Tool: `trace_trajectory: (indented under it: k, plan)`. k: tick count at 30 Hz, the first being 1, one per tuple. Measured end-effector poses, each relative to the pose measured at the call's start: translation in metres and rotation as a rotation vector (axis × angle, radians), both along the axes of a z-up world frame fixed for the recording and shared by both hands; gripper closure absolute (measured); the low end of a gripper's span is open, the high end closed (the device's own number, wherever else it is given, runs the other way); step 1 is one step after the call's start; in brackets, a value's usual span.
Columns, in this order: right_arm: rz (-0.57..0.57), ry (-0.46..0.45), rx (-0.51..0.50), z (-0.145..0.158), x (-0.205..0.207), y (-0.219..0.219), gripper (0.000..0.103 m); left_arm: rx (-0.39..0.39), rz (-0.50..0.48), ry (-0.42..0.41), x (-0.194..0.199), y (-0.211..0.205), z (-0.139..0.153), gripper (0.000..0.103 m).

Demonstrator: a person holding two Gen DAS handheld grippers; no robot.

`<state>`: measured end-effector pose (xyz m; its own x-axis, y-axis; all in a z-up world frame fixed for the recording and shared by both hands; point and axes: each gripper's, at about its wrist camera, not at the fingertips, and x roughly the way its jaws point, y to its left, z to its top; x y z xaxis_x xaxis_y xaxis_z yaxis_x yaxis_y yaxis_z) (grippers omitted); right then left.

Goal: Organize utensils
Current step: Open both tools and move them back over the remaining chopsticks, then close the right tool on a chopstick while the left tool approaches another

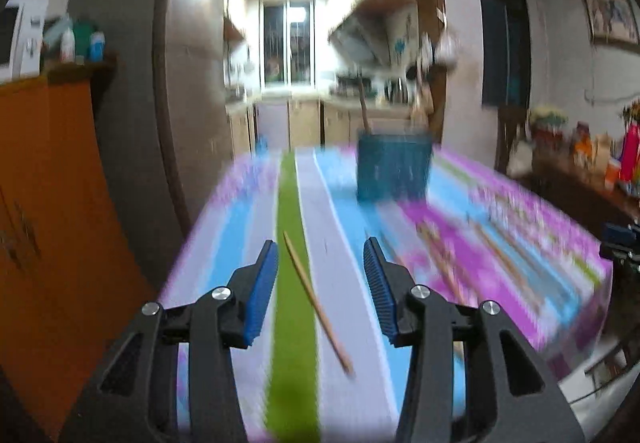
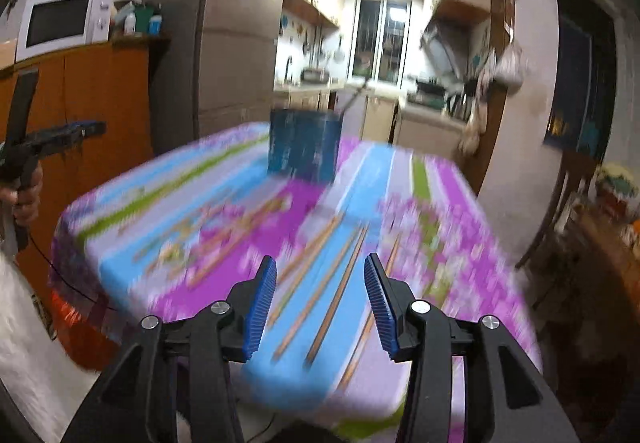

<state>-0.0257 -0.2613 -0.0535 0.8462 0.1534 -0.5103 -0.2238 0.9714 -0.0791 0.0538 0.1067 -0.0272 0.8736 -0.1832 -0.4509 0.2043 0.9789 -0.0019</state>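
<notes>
A lone chopstick [image 1: 318,301] lies slantwise on the striped cloth [image 1: 348,227], seen between the parted, empty jaws of the left gripper [image 1: 320,275]. More chopsticks [image 2: 320,283] lie ahead of the right gripper [image 2: 320,295], also apart and empty. The blue holder [image 2: 304,147] stands far, mid-table. The near table edge sits under both grippers; blur hides detail.
</notes>
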Motion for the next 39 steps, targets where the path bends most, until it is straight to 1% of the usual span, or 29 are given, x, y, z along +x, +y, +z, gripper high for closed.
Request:
trace_trajectory:
  k: [1, 3, 6, 8, 9, 10, 13, 14, 15, 16, 18, 20, 25, 29, 31, 39]
  plan:
    - [-0.013, 0.022, -0.011, -0.013, -0.003, 0.003, 0.055, -0.006, 0.007, 0.032, -0.005, -0.001, -0.015, 0.06]
    - [-0.03, 0.037, -0.016, -0.029, -0.008, 0.006, 0.055, -0.03, 0.012, 0.081, -0.011, -0.004, -0.037, 0.06]
    - [-0.033, 0.049, 0.035, -0.041, -0.014, 0.013, 0.055, -0.054, -0.013, 0.145, -0.024, -0.017, -0.069, 0.06]
    - [-0.036, 0.067, 0.063, -0.049, -0.015, 0.018, 0.055, -0.053, -0.04, 0.178, -0.028, -0.028, -0.08, 0.06]
    - [-0.033, 0.076, 0.066, -0.05, -0.014, 0.02, 0.055, -0.045, -0.048, 0.179, -0.033, -0.032, -0.086, 0.06]
    - [-0.031, 0.088, 0.062, -0.053, -0.014, 0.025, 0.055, -0.014, -0.056, 0.168, -0.036, -0.039, -0.089, 0.06]
    - [-0.027, 0.068, 0.07, -0.054, -0.021, 0.032, 0.055, 0.044, -0.066, 0.13, -0.04, -0.049, -0.089, 0.06]
    - [-0.024, 0.065, 0.065, -0.053, -0.021, 0.033, 0.056, 0.052, -0.066, 0.12, -0.043, -0.052, -0.09, 0.06]
    - [-0.023, 0.063, 0.054, -0.053, -0.021, 0.035, 0.059, 0.058, -0.064, 0.109, -0.043, -0.055, -0.089, 0.06]
    - [-0.023, 0.065, 0.054, -0.052, -0.019, 0.036, 0.063, 0.062, -0.06, 0.102, -0.042, -0.055, -0.088, 0.06]
    - [-0.027, 0.07, 0.06, -0.051, -0.014, 0.036, 0.087, 0.062, -0.054, 0.098, -0.04, -0.056, -0.087, 0.06]
    - [-0.036, 0.061, 0.052, -0.048, -0.008, 0.038, 0.096, 0.057, -0.045, 0.1, -0.042, -0.055, -0.089, 0.06]
    - [-0.065, 0.03, 0.019, -0.044, -0.001, 0.042, 0.096, 0.071, -0.038, 0.093, -0.043, -0.054, -0.092, 0.056]
    - [-0.063, 0.044, 0.009, -0.046, 0.01, 0.047, 0.096, 0.064, -0.028, 0.105, -0.038, -0.052, -0.094, 0.054]
    - [-0.07, 0.052, -0.019, -0.049, 0.017, 0.053, 0.096, 0.062, -0.026, 0.105, -0.037, -0.051, -0.094, 0.053]
    - [-0.085, 0.121, -0.037, -0.062, 0.041, 0.059, 0.095, 0.044, -0.013, 0.092, -0.032, -0.044, -0.092, 0.051]
